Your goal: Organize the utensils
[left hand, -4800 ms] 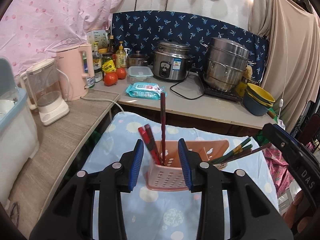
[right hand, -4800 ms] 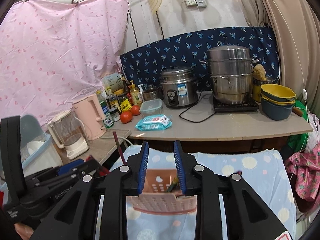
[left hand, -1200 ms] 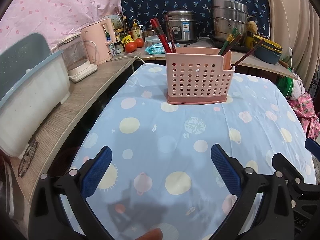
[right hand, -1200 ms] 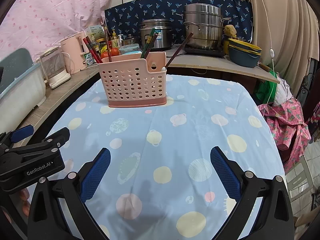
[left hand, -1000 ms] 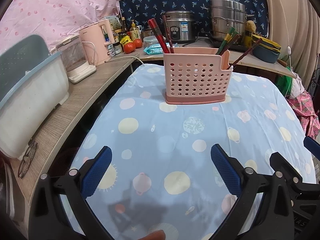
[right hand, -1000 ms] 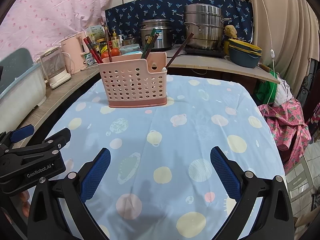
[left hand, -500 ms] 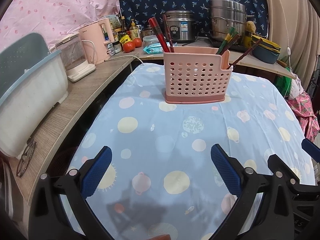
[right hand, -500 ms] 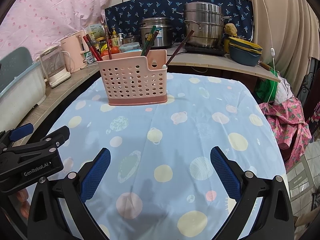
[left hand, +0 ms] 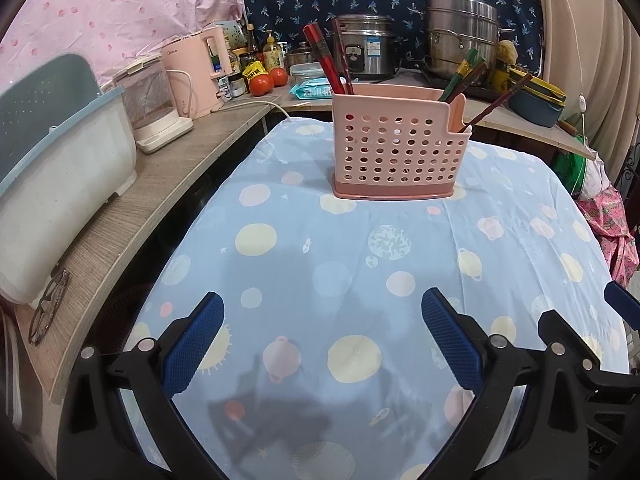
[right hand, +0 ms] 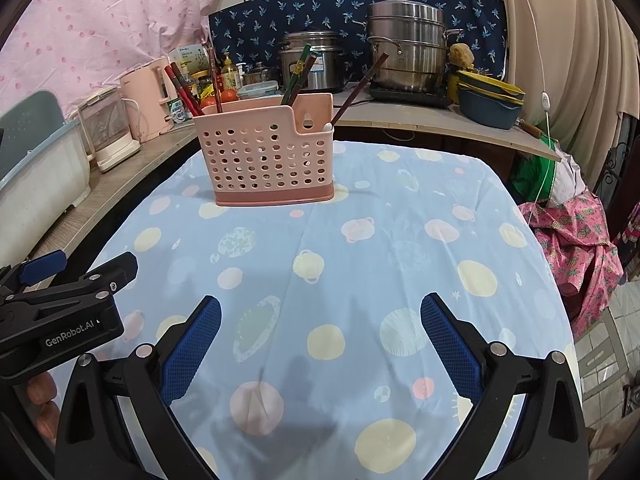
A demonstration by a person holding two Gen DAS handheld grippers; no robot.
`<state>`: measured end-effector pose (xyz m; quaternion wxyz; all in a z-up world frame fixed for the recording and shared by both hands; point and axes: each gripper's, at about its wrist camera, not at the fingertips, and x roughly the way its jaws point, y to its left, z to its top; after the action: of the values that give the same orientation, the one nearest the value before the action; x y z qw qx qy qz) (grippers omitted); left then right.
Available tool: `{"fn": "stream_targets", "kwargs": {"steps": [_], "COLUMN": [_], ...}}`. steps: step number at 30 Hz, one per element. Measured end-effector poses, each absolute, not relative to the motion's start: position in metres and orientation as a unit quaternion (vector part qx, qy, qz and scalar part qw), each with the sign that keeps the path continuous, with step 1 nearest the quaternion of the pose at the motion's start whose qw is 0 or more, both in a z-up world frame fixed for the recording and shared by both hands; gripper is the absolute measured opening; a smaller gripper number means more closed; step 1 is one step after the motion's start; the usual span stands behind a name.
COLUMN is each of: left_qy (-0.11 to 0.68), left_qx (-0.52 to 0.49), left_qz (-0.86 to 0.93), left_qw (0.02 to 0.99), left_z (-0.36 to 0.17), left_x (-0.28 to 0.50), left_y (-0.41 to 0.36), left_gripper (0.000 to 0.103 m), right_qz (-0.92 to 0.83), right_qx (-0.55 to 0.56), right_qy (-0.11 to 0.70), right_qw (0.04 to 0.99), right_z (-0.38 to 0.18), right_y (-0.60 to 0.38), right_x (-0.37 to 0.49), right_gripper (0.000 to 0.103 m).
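A pink perforated utensil holder [left hand: 396, 146] stands upright on the table with the blue dotted cloth [left hand: 360, 272]. It also shows in the right wrist view [right hand: 268, 156]. Red chopsticks [left hand: 324, 60] stand in its left compartment, green chopsticks [left hand: 460, 76] and a brown one [left hand: 500, 102] lean out on the right. My left gripper [left hand: 324, 340] is open and empty, low over the near part of the cloth. My right gripper [right hand: 320, 340] is open and empty beside it, with the left gripper's body [right hand: 60, 316] to its left.
A wooden counter [left hand: 132, 208] runs along the left with a white-blue bin [left hand: 52, 176], a blender jug [left hand: 152, 108], a pink kettle [left hand: 196, 76] and glasses [left hand: 48, 308]. At the back stand tomatoes [left hand: 266, 80], a rice cooker [left hand: 364, 48], a steel steamer [left hand: 460, 36] and bowls [right hand: 488, 100].
About five seconds ago both grippers were nearly shut right at the holder. Now both are wide open and pulled back to the table's near edge. Over the last second almost nothing moved.
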<state>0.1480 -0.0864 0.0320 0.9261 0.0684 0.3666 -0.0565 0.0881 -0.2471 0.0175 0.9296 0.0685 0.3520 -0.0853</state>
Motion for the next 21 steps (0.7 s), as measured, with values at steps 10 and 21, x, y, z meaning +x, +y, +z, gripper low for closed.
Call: {"fn": "stream_targets", "kwargs": {"steps": [10,21], "left_qy": [0.365,0.366], "left_qx": [0.075,0.076], "left_qz": [-0.059,-0.058], "left_qw": [0.926,0.926], "left_z": [0.0319,0.0305], "left_x": [0.1475,0.1486], "left_y": [-0.0872,-0.0864], "left_gripper": [0.095,0.095], "right_qz": [-0.086,-0.086], "right_qx": [0.07,0.07], "right_qy": [0.352,0.352], "right_qw": [0.929,0.929], "right_z": [0.0163,0.016], "right_y": [-0.2471,-0.2471], "right_x": [0.0886,0.0892], "right_gripper": [0.096,0.096]}}
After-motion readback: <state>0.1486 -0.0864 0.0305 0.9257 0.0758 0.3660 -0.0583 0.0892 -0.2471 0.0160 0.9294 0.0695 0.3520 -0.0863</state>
